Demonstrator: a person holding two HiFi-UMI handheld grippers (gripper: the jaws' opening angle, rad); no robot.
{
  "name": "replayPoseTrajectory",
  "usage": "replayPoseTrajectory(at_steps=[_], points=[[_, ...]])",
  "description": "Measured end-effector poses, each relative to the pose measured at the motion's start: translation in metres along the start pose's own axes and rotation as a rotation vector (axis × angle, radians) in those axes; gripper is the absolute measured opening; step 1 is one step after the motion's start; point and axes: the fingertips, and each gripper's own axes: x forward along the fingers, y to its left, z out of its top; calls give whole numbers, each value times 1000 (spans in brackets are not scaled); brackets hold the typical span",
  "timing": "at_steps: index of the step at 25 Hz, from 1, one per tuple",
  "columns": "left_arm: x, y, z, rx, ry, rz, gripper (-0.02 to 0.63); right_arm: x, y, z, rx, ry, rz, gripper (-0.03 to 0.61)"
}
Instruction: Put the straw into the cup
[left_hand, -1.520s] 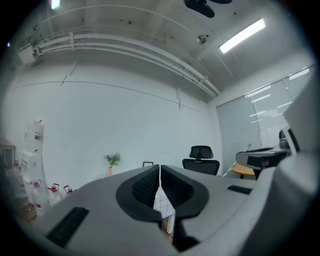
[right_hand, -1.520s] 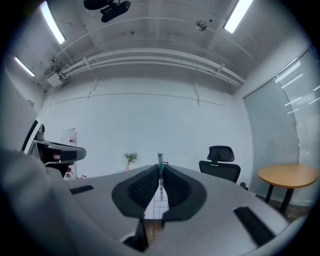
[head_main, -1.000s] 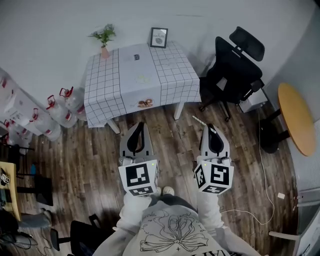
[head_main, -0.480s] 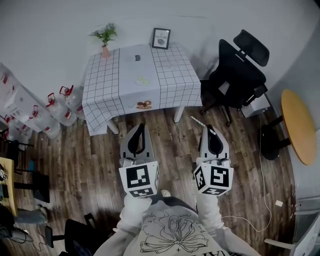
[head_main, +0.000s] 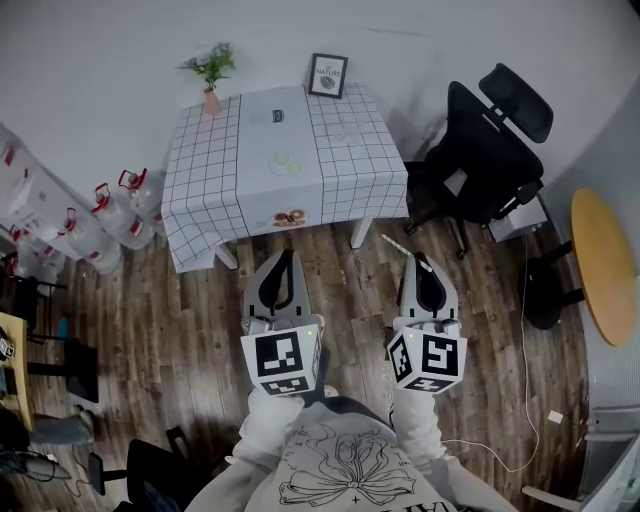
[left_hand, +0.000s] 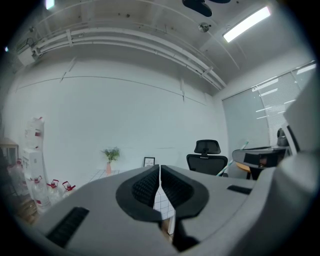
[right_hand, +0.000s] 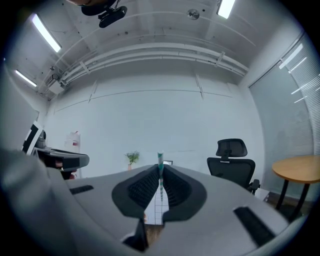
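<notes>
A green-and-white striped straw (head_main: 394, 244) sticks out forward from my right gripper (head_main: 416, 262), which is shut on it; in the right gripper view the straw (right_hand: 160, 161) stands upright between the closed jaws of the right gripper (right_hand: 160, 186). My left gripper (head_main: 283, 262) is shut with nothing in it, and in its own view the left gripper (left_hand: 159, 186) shows its pads pressed together. Both hang over the wooden floor, short of the checked table (head_main: 210, 190). A small dark cup-like thing (head_main: 277, 116) stands far back on the table.
On the table are a potted plant (head_main: 209, 80), a framed picture (head_main: 328, 74), pale coasters (head_main: 285, 165) and a brown item (head_main: 291, 216) near the front edge. A black office chair (head_main: 485, 150) stands right, a round wooden table (head_main: 604, 262) far right, water jugs (head_main: 120, 215) left.
The head view has drifted, so the table and chair sit slightly lower and further right in it. Both grippers keep the same pose, the straw still in the right one.
</notes>
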Motion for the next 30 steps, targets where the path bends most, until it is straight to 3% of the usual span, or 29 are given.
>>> replayPoseTrajectory(at_steps=[9, 21, 30], points=[[97, 13, 5, 4, 6, -44, 11, 91, -14, 2, 4, -7, -25, 23], [243, 51, 40, 13, -26, -91, 11, 240, -22, 28, -9, -33, -48, 23], [305, 71, 33, 5, 7, -97, 11, 301, -26, 17, -4, 1, -56, 23]])
